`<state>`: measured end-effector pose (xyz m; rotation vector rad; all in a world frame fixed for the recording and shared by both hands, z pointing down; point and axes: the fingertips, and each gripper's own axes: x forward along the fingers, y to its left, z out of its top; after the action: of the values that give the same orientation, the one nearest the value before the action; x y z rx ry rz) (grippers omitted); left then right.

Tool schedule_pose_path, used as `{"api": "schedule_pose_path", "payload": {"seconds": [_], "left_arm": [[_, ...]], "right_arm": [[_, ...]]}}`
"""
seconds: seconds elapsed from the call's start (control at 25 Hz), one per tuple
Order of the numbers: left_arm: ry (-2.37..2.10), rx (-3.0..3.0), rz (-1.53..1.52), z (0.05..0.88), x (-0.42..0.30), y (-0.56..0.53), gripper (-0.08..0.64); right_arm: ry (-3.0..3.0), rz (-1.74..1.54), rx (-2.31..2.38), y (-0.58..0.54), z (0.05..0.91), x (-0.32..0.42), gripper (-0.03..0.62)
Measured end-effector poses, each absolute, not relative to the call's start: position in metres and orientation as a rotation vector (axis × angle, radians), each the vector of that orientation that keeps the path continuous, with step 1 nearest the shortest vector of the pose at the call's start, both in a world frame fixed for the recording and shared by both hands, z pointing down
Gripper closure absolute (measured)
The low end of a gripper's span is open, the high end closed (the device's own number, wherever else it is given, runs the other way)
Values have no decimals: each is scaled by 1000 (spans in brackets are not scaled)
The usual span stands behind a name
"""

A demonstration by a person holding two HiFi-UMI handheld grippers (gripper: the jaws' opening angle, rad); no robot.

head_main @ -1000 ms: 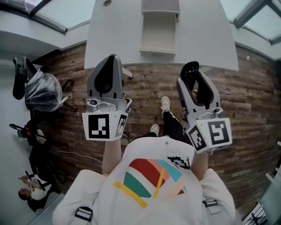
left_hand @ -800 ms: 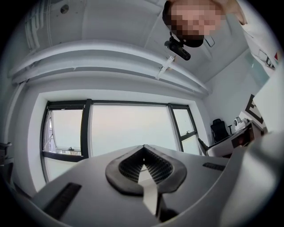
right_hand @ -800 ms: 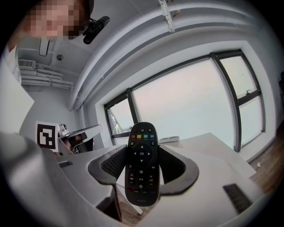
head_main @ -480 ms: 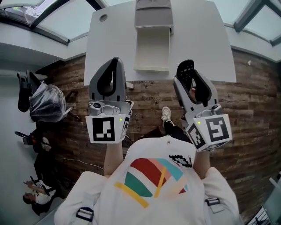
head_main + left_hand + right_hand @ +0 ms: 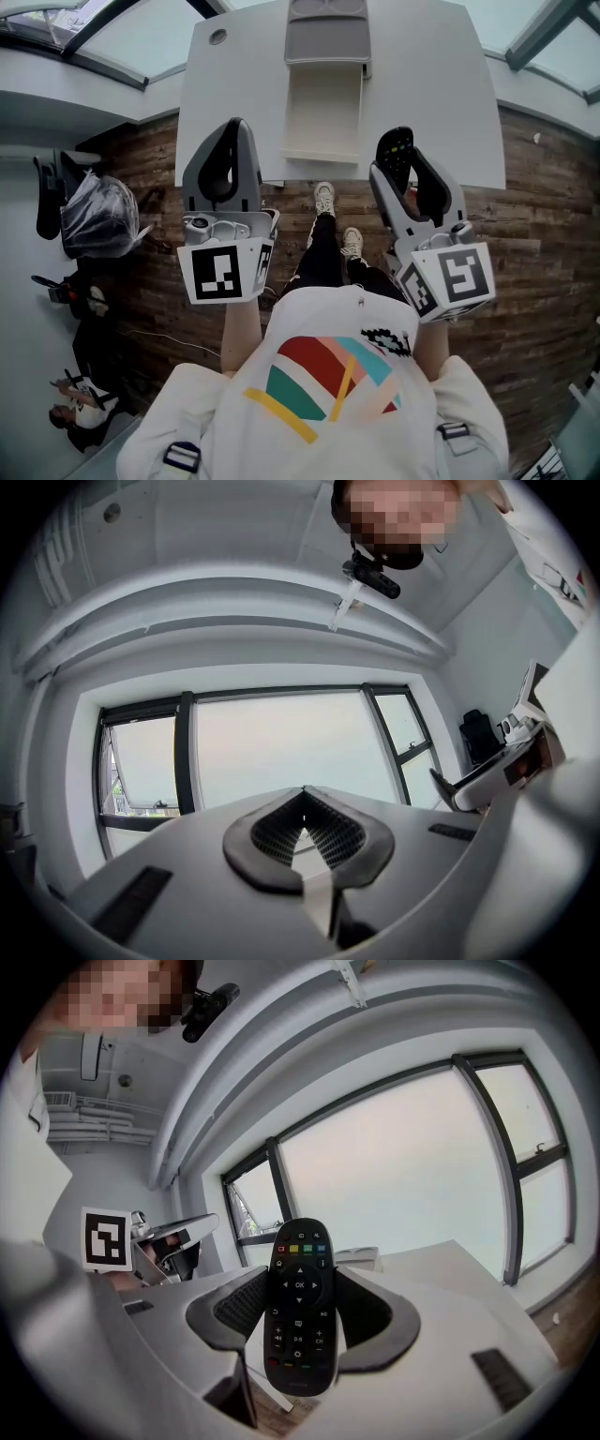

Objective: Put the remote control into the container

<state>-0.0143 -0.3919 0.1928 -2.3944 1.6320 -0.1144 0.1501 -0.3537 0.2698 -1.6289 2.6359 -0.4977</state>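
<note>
A person is standing at a white table [image 5: 427,94], looking steeply down and holding one pair of tongs in each hand.

The right gripper [image 5: 410,161] is grasping a black remote control [image 5: 398,150]. In the right gripper view, its two dark padded jaws are pressing on the long sides of the remote control [image 5: 299,1283], which is standing upright with its button face turned towards the camera. The coloured buttons are sitting at the top, and both ends are sticking out past the pads of the right gripper [image 5: 300,1309].

The left gripper [image 5: 235,128] is clenched and carrying nothing. In the left gripper view, the tips of the left gripper [image 5: 302,795] are meeting, with only a window showing beyond them.

The container [image 5: 323,112], a pale open tray, is lying on the table straight ahead of the person, between the two grippers as the head view shows them. The remote control is showing against the near edge of the table, to the right of the container and apart from it.

Below the table, the person's legs and pale shoes [image 5: 324,198] are showing on a dark wooden floor [image 5: 530,244]. A full clear bag [image 5: 94,214] is sitting on the floor at the far left.
</note>
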Motion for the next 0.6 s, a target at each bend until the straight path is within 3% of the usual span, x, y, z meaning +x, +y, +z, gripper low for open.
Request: {"api": "schedule_pose_path", "payload": {"seconds": [0.6], "left_arm": [[1619,-2439,13,195,-29,-447,554]], "right_arm": [[2679,-422,-1652,-403,265,125,360]]}}
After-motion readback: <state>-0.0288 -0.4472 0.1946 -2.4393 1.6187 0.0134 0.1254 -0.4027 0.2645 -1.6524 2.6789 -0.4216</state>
